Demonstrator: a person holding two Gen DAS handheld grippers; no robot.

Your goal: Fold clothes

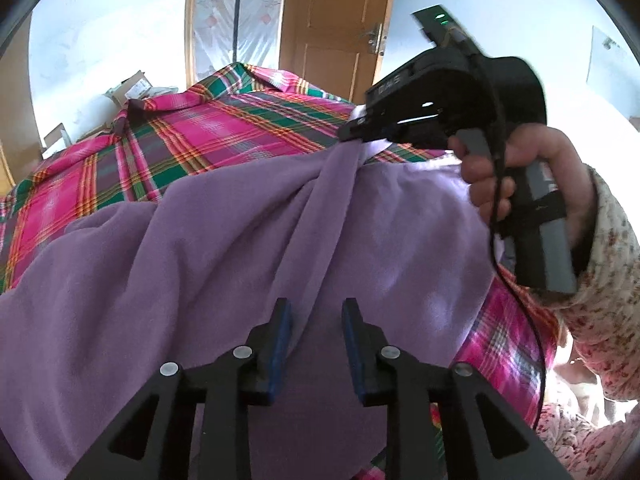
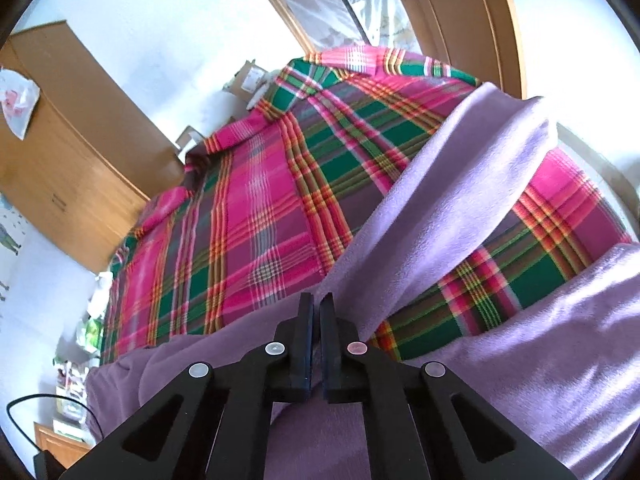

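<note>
A purple fleece garment (image 1: 240,220) lies rumpled across a bed covered with a pink and green plaid sheet (image 1: 224,128). My left gripper (image 1: 316,312) hovers open just over the garment's near part, with cloth showing in the gap between its blue-padded fingers. In the left wrist view, my right gripper (image 1: 350,130) pinches a bunched fold at the garment's far edge, and creases radiate from that spot. Seen from the right wrist, the right gripper (image 2: 317,304) is shut on the purple garment (image 2: 440,200), and a long purple band runs up to the right over the plaid sheet (image 2: 248,208).
A person's hand (image 1: 520,168) in a floral sleeve (image 1: 600,280) holds the right gripper, with a black cable hanging from it. A wooden door (image 1: 332,20) stands behind the bed, cardboard boxes (image 1: 136,88) sit at its far left, and a wooden wardrobe (image 2: 68,140) is against the wall.
</note>
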